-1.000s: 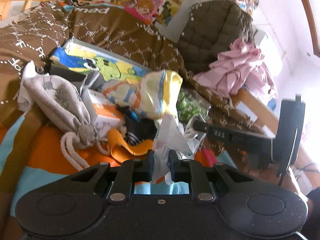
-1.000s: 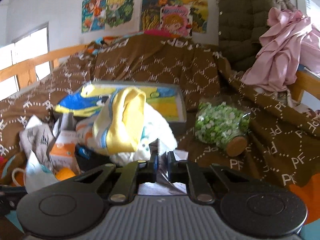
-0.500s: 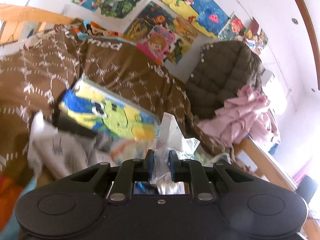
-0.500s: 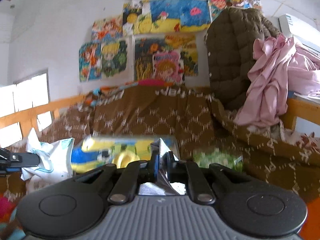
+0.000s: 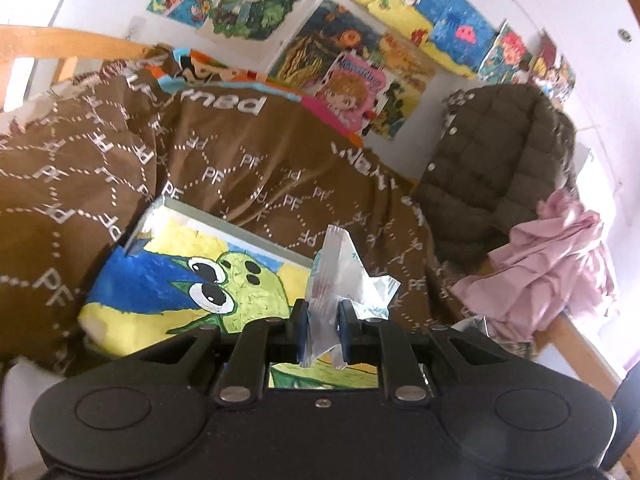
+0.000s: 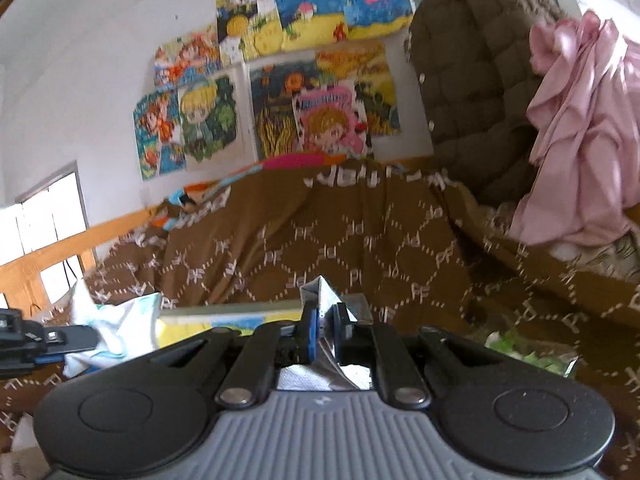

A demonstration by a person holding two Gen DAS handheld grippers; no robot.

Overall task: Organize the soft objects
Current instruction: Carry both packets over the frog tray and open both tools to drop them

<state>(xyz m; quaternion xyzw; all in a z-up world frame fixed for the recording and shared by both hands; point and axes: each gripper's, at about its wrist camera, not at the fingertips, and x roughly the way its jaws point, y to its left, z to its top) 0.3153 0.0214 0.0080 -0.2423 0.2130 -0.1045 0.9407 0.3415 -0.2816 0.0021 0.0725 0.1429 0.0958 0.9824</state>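
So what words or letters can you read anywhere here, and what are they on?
"PF": repeated all over the brown blanket.
"pau": big white letters, upside down, near the blanket's top edge.
More big white letters further along that edge: upside down, not readable.
Pink poster: title too blurred to read.
Wrapper in the left gripper: print too small to read.

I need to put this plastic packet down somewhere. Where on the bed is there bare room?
Free: the brown PF blanket slope between the painted canvas and the quilted jacket. Crowded: the right rail, piled with pink cloth, and the green-filled bag below it.
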